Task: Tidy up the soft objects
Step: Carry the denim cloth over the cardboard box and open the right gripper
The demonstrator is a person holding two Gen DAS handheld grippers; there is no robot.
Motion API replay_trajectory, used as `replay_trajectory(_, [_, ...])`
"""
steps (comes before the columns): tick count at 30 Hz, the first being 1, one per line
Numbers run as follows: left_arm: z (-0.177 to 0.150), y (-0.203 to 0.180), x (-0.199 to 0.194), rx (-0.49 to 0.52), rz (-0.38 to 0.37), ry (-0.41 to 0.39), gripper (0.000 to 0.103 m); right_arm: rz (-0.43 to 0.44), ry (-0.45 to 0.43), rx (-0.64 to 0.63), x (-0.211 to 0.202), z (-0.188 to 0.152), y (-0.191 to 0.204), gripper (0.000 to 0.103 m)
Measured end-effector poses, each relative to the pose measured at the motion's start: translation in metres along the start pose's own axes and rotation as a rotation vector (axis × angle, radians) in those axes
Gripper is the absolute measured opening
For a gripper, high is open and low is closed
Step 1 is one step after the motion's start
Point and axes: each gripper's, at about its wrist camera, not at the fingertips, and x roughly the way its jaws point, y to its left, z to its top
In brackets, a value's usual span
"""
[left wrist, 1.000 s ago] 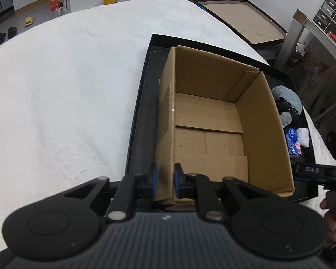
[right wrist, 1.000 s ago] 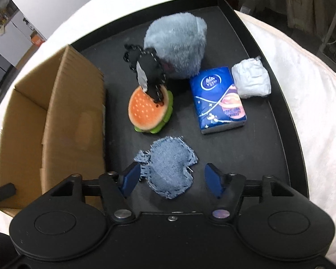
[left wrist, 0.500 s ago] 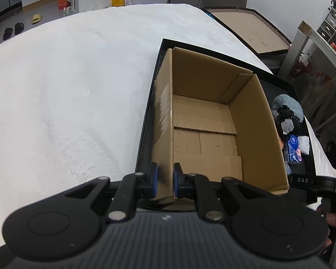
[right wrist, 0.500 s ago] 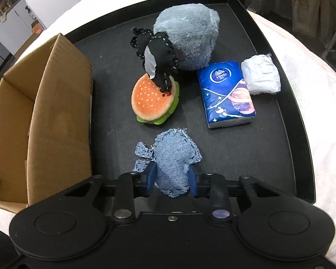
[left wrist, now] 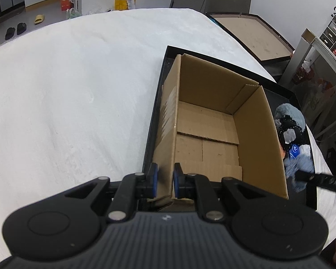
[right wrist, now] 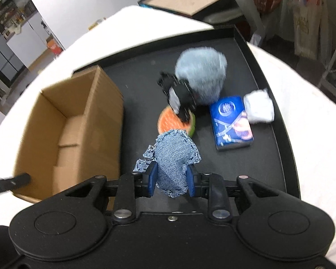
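An open cardboard box (left wrist: 212, 121) (right wrist: 62, 121) with nothing in it stands at the left of a black tray (right wrist: 280, 121). My left gripper (left wrist: 165, 181) is shut on the box's near left wall. My right gripper (right wrist: 171, 180) is shut on a frayed denim patch (right wrist: 174, 157), lifted off the tray. Beyond it lie an orange and green burger toy (right wrist: 168, 122), a black lacy piece (right wrist: 179, 96), a grey fluffy plush (right wrist: 201, 71), a blue tissue pack (right wrist: 231, 121) and a white wad (right wrist: 258, 107). The denim and plush (left wrist: 290, 114) show at the left wrist view's right edge.
The tray (left wrist: 159, 94) sits on a white fuzzy cover (left wrist: 78, 89) that spreads far to the left. The tray's raised rim runs along the right. Framed boards (left wrist: 250, 33), shelves and bags stand beyond the table's edge.
My right gripper closed on the denim patch and lifted it off the tray. The left gripper kept its hold on the box wall, with its view shifted a little.
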Motion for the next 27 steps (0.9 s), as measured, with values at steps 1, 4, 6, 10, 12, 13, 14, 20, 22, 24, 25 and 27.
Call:
replay_trajectory(1, [-0.001,0.0,0.001,0.002,0.003,0.003,0.012,0.005,-0.011,-0.001,-0.004,0.003,0.003,0.027])
replay_trajectory(4, [-0.002,-0.001,0.001,0.003,0.002,-0.004,0.012,0.025,-0.039,-0.02,-0.015,0.01,0.015,0.027])
replay_trajectory(6, [-0.003,0.001,0.001,-0.008,-0.007,-0.006,0.013,0.035,-0.051,-0.033,-0.021,0.014,0.024,0.027])
replay_trajectory(10, [-0.004,0.004,-0.001,-0.022,-0.027,-0.009,0.013,0.06,-0.073,-0.061,-0.029,0.021,0.041,0.027])
replay_trajectory(12, [-0.003,0.007,-0.001,-0.034,-0.026,-0.016,0.013,0.072,-0.08,-0.074,-0.031,0.024,0.051,0.027])
replay_trajectory(13, [-0.003,0.007,-0.002,-0.037,-0.028,-0.022,0.013,0.076,-0.082,-0.081,-0.032,0.025,0.056,0.027])
replay_trajectory(14, [-0.004,0.007,-0.003,-0.037,-0.033,-0.031,0.013,0.079,-0.083,-0.085,-0.031,0.026,0.06,0.027])
replay_trajectory(20, [-0.006,0.009,-0.003,-0.041,-0.045,-0.042,0.012,0.103,-0.084,-0.12,-0.03,0.027,0.085,0.027])
replay_trajectory(22, [-0.006,0.009,-0.002,-0.04,-0.049,-0.048,0.012,0.107,-0.083,-0.13,-0.029,0.027,0.094,0.027])
replay_trajectory(24, [-0.007,0.011,-0.001,-0.043,-0.052,-0.05,0.012,0.11,-0.076,-0.144,-0.026,0.028,0.103,0.027])
replay_trajectory(25, [-0.007,0.012,-0.001,-0.045,-0.054,-0.051,0.012,0.109,-0.073,-0.152,-0.024,0.028,0.107,0.027])
replay_trajectory(27, [-0.008,0.014,0.0,-0.05,-0.063,-0.053,0.012,0.108,-0.065,-0.164,-0.018,0.028,0.115,0.027])
